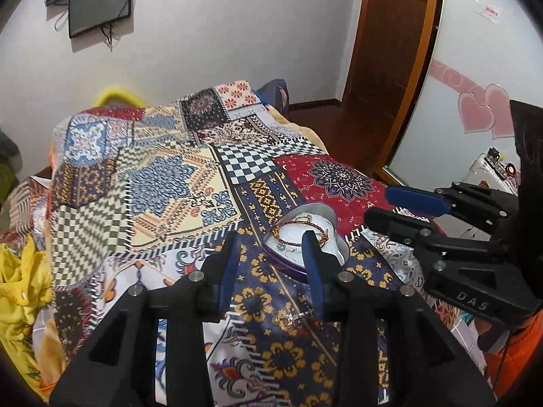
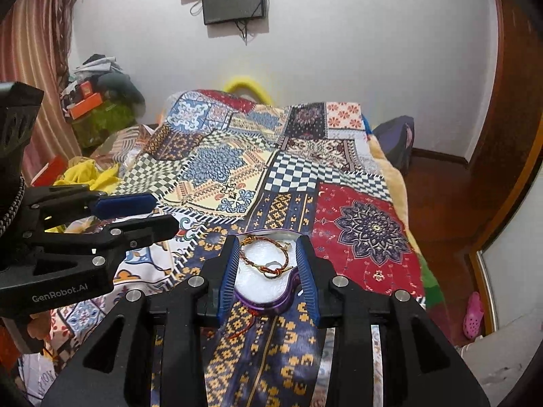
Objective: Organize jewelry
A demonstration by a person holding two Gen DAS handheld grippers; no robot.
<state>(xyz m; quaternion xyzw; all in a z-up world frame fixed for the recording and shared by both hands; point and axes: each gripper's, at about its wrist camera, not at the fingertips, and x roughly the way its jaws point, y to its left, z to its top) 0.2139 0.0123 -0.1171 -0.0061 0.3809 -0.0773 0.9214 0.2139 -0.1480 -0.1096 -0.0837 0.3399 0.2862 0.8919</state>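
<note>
A purple heart-shaped tin (image 1: 334,217) (image 2: 288,293) with white lining lies open on the patterned bedspread (image 1: 163,176) (image 2: 224,169). A braided red-gold bracelet (image 1: 292,225) (image 2: 285,254) lies inside it. A small gold jewelry piece (image 1: 293,318) lies on the cloth near my left gripper (image 1: 271,261), which is open and empty just short of the tin. A thin red cord (image 2: 246,322) lies on the cloth in front of the tin. My right gripper (image 2: 268,271) is open, its fingers on either side of the tin. Each gripper also shows in the other view, the right one (image 1: 390,207) and the left one (image 2: 149,213).
The bed's right edge drops to a wooden floor (image 2: 437,183) by a door (image 1: 383,51). Yellow clothes (image 1: 20,285) and clutter (image 2: 98,108) lie left of the bed. A pink shoe (image 2: 473,315) lies on the floor at right.
</note>
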